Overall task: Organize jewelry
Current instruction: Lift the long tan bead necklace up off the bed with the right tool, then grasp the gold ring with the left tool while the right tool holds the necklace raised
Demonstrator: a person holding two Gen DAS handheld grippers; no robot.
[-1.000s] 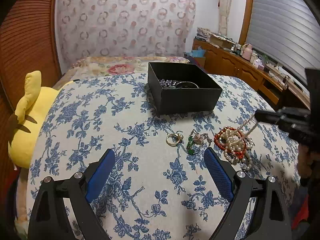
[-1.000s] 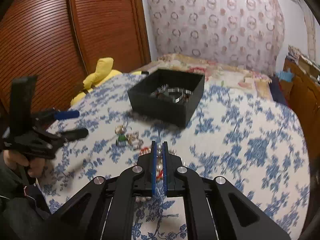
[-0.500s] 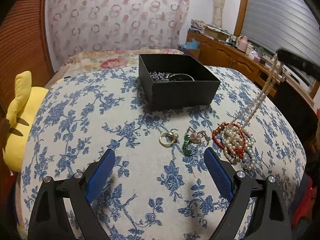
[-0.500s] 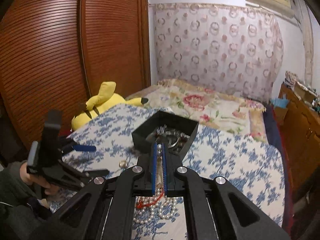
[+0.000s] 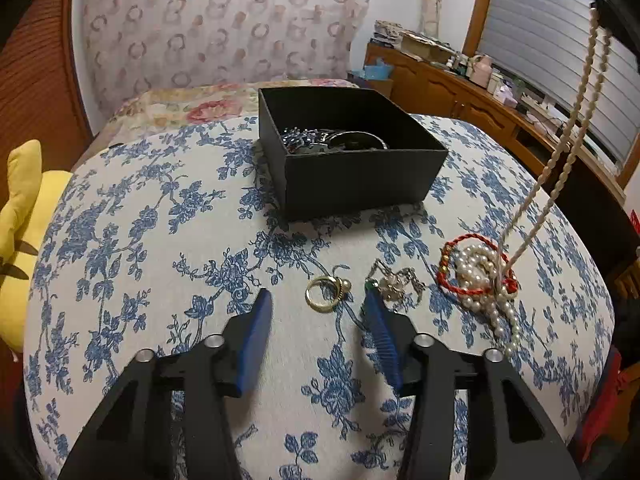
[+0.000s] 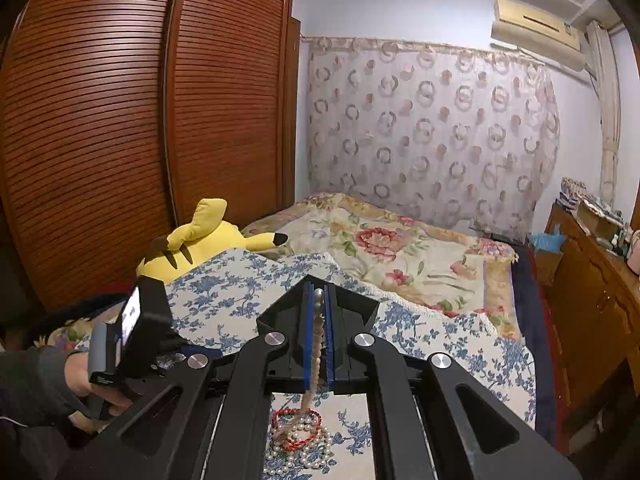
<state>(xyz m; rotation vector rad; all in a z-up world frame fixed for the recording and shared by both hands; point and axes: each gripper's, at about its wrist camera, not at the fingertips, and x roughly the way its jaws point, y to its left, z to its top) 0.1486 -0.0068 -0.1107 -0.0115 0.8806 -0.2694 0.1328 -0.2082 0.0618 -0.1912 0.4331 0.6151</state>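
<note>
My right gripper [image 6: 319,300] is clamped on the pearl necklace [image 5: 560,152], strands stretched taut up toward one o'clock in the left wrist view, the rest heaped on the blue-flowered cloth [image 5: 160,240] through a red cord bracelet [image 5: 476,266]. My left gripper [image 5: 316,312] is spread wide, the gold ring [image 5: 324,298] at twelve o'clock off its tips. The black box [image 5: 352,176] sits beyond. I can read no writing anywhere.

Home bedroom: floral bed [image 6: 400,252], louvred wardrobe [image 6: 120,128], curtain [image 6: 432,136].
</note>
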